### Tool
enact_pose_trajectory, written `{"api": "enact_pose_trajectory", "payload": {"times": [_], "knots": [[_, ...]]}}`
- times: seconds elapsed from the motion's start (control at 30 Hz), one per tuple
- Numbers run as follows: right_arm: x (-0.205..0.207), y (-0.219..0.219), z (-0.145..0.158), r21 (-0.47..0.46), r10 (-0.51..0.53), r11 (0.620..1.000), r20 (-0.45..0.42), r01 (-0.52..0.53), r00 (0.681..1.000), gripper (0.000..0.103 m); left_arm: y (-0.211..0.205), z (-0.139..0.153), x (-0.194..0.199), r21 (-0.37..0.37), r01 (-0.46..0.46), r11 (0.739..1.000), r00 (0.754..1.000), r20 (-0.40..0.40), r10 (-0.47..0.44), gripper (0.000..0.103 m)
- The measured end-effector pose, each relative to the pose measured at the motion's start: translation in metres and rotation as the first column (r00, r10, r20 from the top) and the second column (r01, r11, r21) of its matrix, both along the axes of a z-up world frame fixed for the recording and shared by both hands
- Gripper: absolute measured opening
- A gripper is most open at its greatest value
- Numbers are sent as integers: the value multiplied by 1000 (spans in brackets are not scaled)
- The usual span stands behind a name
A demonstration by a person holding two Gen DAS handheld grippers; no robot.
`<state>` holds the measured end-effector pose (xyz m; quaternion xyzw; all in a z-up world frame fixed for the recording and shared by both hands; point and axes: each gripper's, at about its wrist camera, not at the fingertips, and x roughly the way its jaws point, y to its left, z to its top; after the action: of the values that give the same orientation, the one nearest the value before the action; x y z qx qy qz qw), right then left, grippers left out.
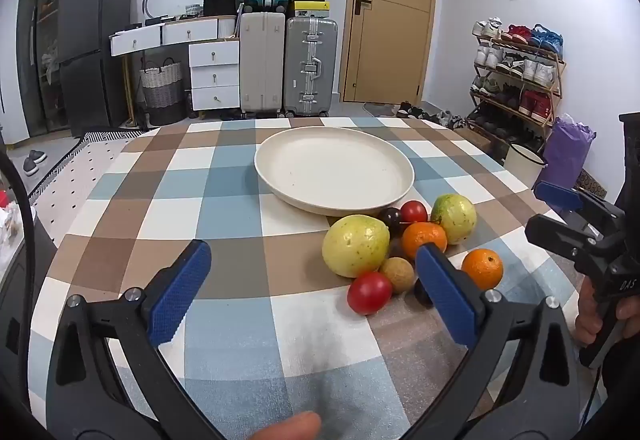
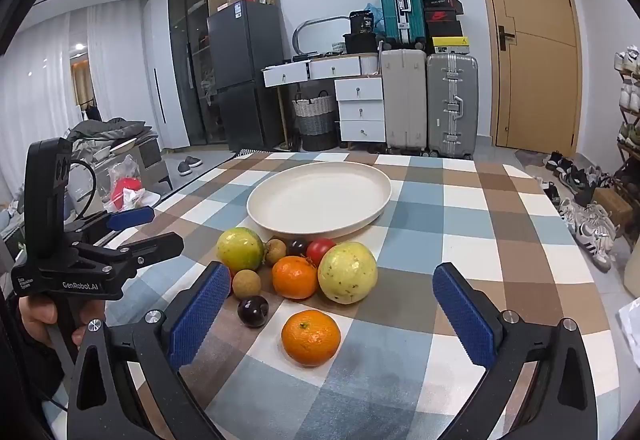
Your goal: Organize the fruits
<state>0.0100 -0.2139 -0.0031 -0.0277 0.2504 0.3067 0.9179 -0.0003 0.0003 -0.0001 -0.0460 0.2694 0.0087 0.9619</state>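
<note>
- Right now my left gripper (image 1: 312, 280) is spread wide with nothing between its blue pads, hovering low over the checked cloth (image 1: 224, 175); bare cloth lies ahead of it from 9 to 12 o'clock.
- My right gripper (image 2: 326, 304) is likewise wide apart and empty, with the near orange (image 2: 311, 337) sitting between its pads but touching neither.
- Fruit is heaped on the cloth at the plate's (image 2: 320, 228) near rim, not on it: in the right view, a green guava (image 2: 240, 248) at 10 o'clock of the pile, a yellow guava (image 2: 347, 272) at 2 o'clock, a second orange (image 2: 294, 276) touching it, a tomato (image 2: 319, 248) and dark plums behind, a longan (image 2: 243, 283) and a plum (image 2: 253, 311) at 8 o'clock.
- From the left view another tomato (image 1: 369, 292) lies nearest me, just beside the left gripper's right pad.
- Room to move is at 3 o'clock in the right view, out to the table's right edge; the far edge lies close behind the plate.
- Each gripper shows at the other view's edge, well apart.
</note>
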Motion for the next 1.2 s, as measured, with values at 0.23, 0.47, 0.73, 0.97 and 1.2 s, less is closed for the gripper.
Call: {"api": "enact_pose_trajectory", "payload": {"times": [0.23, 0.47, 0.73, 0.97, 1.2], "knots": [[3, 1, -1, -7, -2, 1000, -38, 1, 999, 103, 0, 0, 0, 8, -2, 1000, 1000, -2, 2, 102], [1, 4, 0, -2, 1, 1000, -15, -1, 1000, 103, 0, 0, 0, 9, -1, 1000, 1000, -4, 1, 102], [-2, -2, 0, 6, 3, 1000, -8, -3, 1000, 103, 0, 0, 0, 8, 0, 1000, 1000, -4, 0, 102], [-2, -2, 0, 7, 5, 1000, -6, -5, 1000, 103, 1, 0, 0, 11, 4, 1000, 1000, -2, -4, 102], [-2, -2, 0, 8, 4, 1000, -6, -4, 1000, 103, 2, -2, -7, 10, 3, 1000, 1000, -4, -3, 102]]}}
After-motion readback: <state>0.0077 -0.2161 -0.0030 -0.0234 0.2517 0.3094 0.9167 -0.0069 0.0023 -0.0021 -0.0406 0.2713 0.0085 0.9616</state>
